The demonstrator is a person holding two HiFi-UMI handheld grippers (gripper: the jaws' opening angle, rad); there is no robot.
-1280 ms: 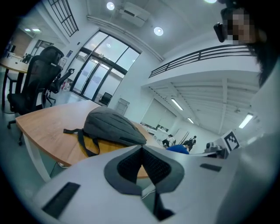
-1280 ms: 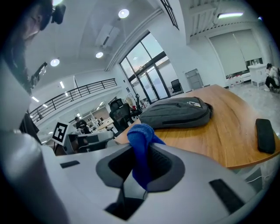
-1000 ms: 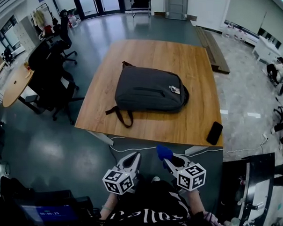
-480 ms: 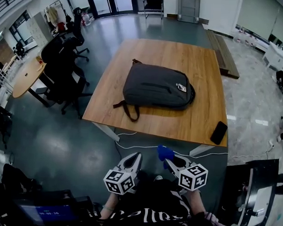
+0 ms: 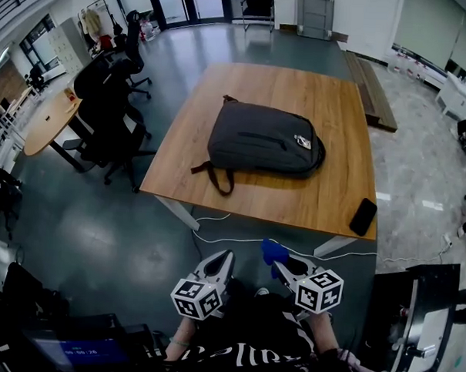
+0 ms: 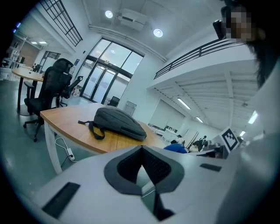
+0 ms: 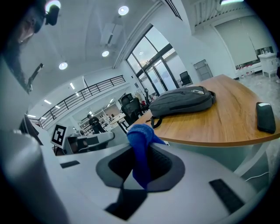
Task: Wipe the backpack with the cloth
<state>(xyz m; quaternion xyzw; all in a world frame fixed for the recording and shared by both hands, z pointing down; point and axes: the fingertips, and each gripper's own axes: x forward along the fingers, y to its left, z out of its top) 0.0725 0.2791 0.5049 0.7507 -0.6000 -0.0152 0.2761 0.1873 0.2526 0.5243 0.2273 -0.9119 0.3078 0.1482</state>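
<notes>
We hold: right claw pinching crumpled blue cloth; left claw pressed together, empty. Dark grey fabric backpack on wooden bench only shifted sideways, well apart; wiping unstarted.

My head view drifts a little left: the worktop, the backpack and the phone now sit further right in frame.
</notes>
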